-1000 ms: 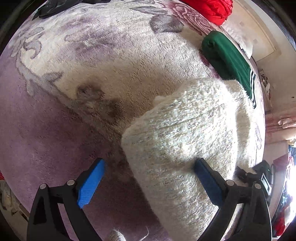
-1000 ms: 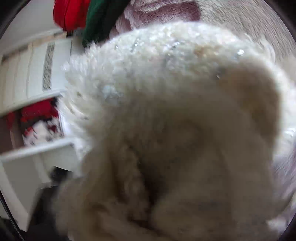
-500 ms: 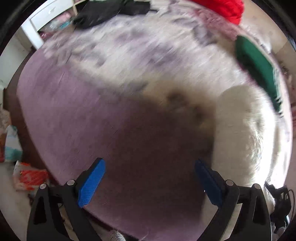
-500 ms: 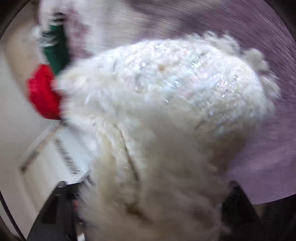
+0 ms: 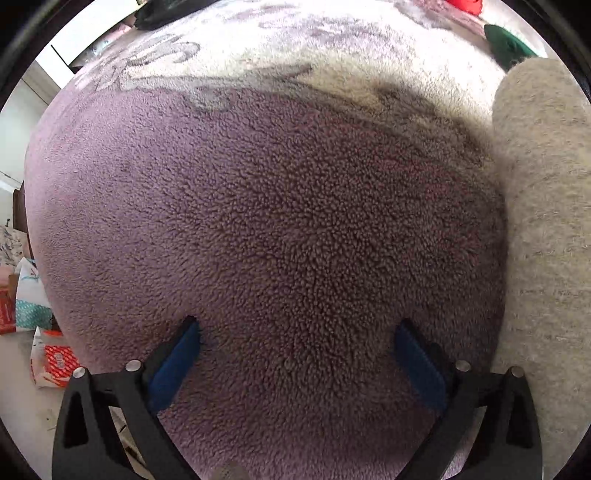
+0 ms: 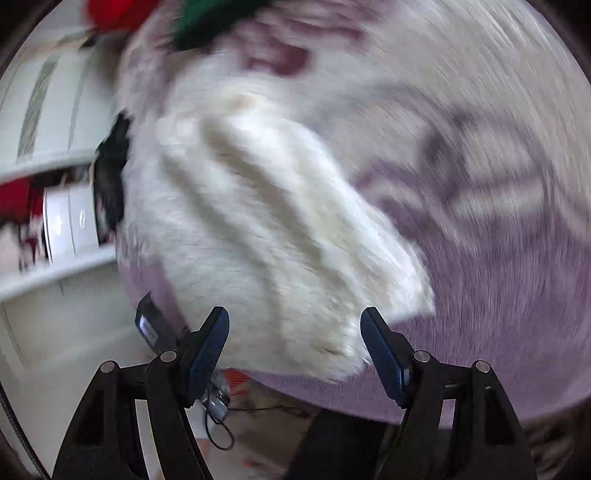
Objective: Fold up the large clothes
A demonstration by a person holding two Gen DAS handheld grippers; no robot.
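A folded cream fuzzy sweater (image 6: 266, 229) lies on the purple and cream fleece blanket (image 6: 498, 295), near its front left corner in the blurred right wrist view. My right gripper (image 6: 295, 347) is open just in front of the sweater's near edge, holding nothing. In the left wrist view the sweater (image 5: 543, 221) runs along the right edge. My left gripper (image 5: 295, 358) is open and empty, low over bare purple blanket (image 5: 277, 221), to the left of the sweater.
A folded green garment (image 5: 508, 42) and a red one (image 5: 467, 5) lie at the blanket's far side, and a dark garment (image 5: 166, 11) at the far left. White shelves (image 6: 55, 184) stand left of the bed. Packets (image 5: 48, 362) lie on the floor.
My right gripper has let go of the sweater and pulled back; the sweater now lies on the blanket. My left gripper has swung left, away from the sweater, and dropped close to the blanket.
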